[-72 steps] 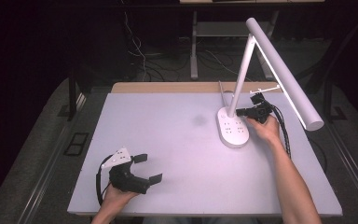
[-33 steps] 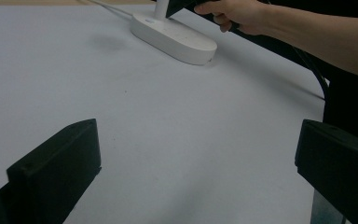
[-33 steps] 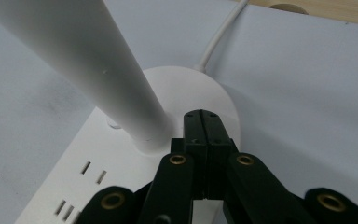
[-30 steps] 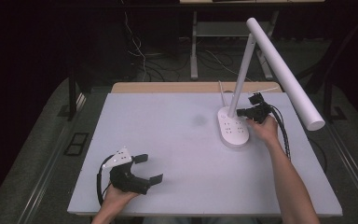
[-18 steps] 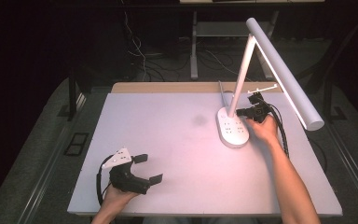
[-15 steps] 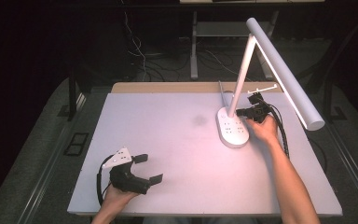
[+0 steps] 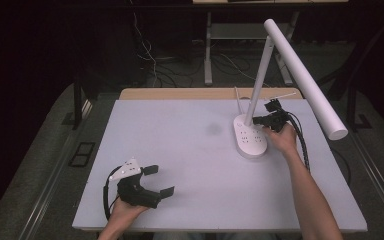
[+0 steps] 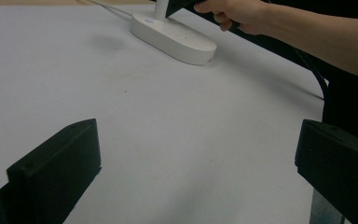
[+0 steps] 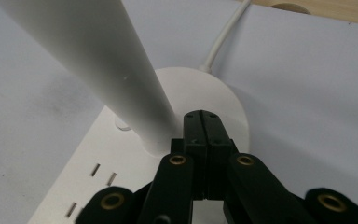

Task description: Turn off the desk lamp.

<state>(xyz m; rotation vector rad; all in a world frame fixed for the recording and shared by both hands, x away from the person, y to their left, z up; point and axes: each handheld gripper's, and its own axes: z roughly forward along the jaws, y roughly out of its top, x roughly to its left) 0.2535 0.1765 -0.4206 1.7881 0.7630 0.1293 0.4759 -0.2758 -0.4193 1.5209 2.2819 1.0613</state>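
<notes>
Beside right hand-held gripper (image 7: 264,119), lamp stem (image 7: 259,82).

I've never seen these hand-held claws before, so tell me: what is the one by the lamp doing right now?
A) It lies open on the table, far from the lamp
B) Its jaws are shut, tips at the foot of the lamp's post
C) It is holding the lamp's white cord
B: in the right gripper view the right gripper has its jaws pressed together with nothing between them, tips beside the post over the desk lamp's base.
</notes>
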